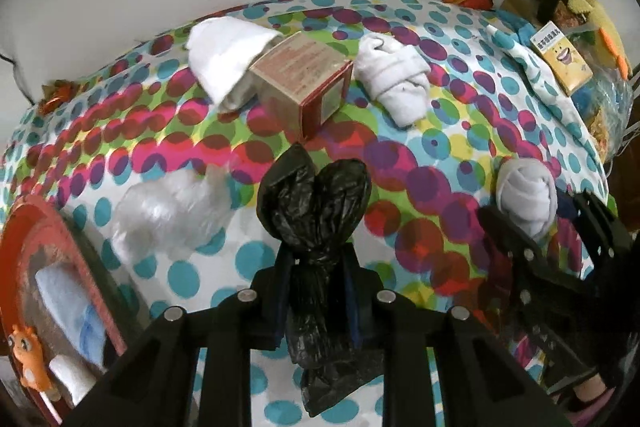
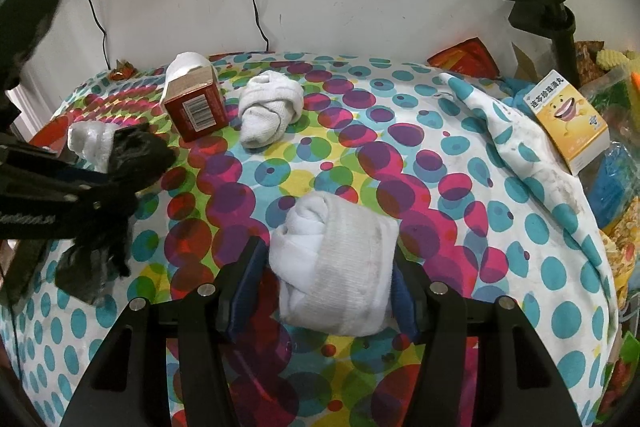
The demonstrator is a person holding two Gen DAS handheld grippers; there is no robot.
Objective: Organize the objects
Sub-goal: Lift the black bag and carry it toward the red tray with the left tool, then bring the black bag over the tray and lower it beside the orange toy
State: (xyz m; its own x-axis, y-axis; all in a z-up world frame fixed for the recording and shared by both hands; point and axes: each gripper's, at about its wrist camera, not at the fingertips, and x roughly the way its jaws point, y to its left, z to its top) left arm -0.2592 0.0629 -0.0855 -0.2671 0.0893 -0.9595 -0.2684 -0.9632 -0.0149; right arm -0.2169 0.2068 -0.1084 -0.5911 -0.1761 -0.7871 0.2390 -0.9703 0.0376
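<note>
Clamping a black plastic bag (image 1: 316, 227) at its knotted neck, the left gripper (image 1: 318, 291) has its fingers pinched fully together on the twist, bunched top ahead of the fingertips and tail hanging back behind them. My read: bag is near weightless, limp and slick, so the neck knot is the only firm grab; anything looser will likely slide out. The right gripper (image 2: 326, 279) has its fingers partly apart, squeezed on either side of a rolled white sock (image 2: 336, 267), roll sitting between the pads and resting on the dotted cloth (image 2: 440, 187). Sock looks soft, light, grippy; taking it across the thick wrapped band seems safest, else it may unroll. Ahead of the right fingertips there is open cloth, then a second sock roll (image 2: 272, 111) and a red box (image 2: 196, 107) further out. To the left of the left fingers lies a clear bag (image 1: 172, 215); ahead, the same box with a white sock over it. Right of the right fingers the cloth drops at the edge, clutter and a yellow carton (image 2: 568, 123) beyond. Keep the swing low and central.
</note>
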